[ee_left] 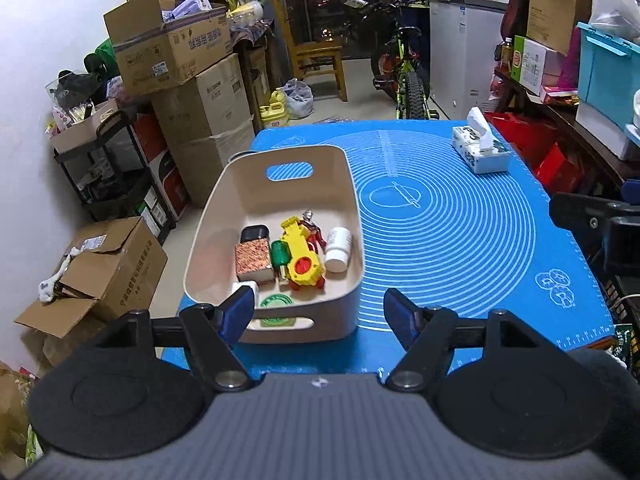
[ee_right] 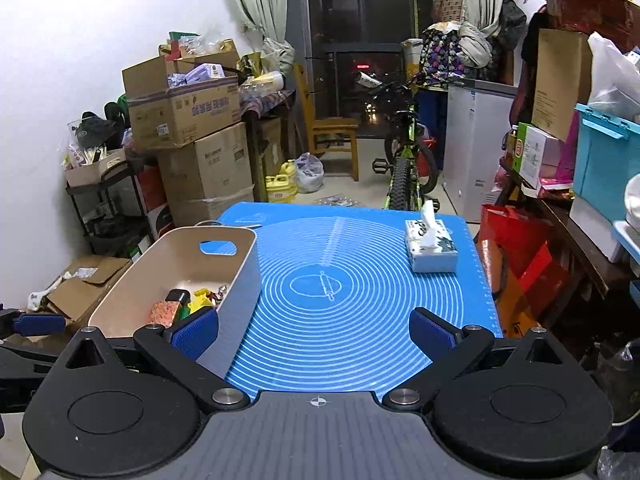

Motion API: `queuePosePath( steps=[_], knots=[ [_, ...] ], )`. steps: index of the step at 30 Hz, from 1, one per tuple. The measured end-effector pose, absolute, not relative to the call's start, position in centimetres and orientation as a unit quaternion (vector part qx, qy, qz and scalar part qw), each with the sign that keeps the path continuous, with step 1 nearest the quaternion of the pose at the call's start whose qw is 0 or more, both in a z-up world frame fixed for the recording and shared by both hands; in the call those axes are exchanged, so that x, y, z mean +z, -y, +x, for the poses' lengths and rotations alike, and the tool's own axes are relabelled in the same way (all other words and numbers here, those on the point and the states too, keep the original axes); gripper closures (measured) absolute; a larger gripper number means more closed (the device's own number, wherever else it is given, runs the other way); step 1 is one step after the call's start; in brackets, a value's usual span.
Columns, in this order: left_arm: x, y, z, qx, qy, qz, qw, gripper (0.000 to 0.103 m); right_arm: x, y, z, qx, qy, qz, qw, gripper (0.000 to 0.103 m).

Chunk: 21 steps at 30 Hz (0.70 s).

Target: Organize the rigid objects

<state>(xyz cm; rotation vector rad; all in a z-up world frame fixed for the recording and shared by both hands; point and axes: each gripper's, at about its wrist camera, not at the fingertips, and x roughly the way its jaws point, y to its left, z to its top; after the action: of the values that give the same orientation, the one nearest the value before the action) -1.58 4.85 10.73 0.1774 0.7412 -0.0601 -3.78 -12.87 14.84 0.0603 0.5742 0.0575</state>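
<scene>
Cluttered storage fills the background: stacked cardboard boxes point(ee_left: 188, 92) at 10 o'clock, a bicycle point(ee_left: 404, 76) at 12 o'clock, and a blue baking mat point(ee_left: 460, 232) covering the table in front.

On this mat stands the beige bin point(ee_left: 224, 220), at about 11 o'clock in the left wrist view and at 9 o'clock in the right wrist view. Inside it lie the rigid objects: a yellow toy point(ee_left: 301, 256) in the middle, a white bottle point(ee_left: 338, 249) touching the bin's right wall, a patterned block point(ee_left: 253, 261) on the left with a small black case point(ee_left: 255, 234) just behind it, a green piece point(ee_left: 279, 253) between block and toy, and a green lid point(ee_left: 276, 302) near the front wall. They crowd the near half; the far half is bare.

The left gripper point(ee_left: 319, 316) hangs above the bin's near right corner, its jaws standing wide apart with nothing between them. The right gripper point(ee_right: 314, 334) is also spread wide and empty, over the bare mat beside the bin.

No loose rigid thing shows on the mat, so the sorting seems nearly done. To finish well, both tongs should probably draw away without knocking the bin's rim.

At 1 o'clock, well apart, sits a tissue box point(ee_left: 480, 150).
</scene>
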Motion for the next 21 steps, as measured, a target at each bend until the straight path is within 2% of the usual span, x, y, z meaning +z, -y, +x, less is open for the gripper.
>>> queuePosePath(
  steps=[21],
  knots=[
    [6.4, -4.5, -5.0, -0.026, -0.359, 0.068, 0.931, 0.03, 9.7, 14.7, -8.4, 0.01, -0.295, 0.04, 0.955, 0.002]
  ],
)
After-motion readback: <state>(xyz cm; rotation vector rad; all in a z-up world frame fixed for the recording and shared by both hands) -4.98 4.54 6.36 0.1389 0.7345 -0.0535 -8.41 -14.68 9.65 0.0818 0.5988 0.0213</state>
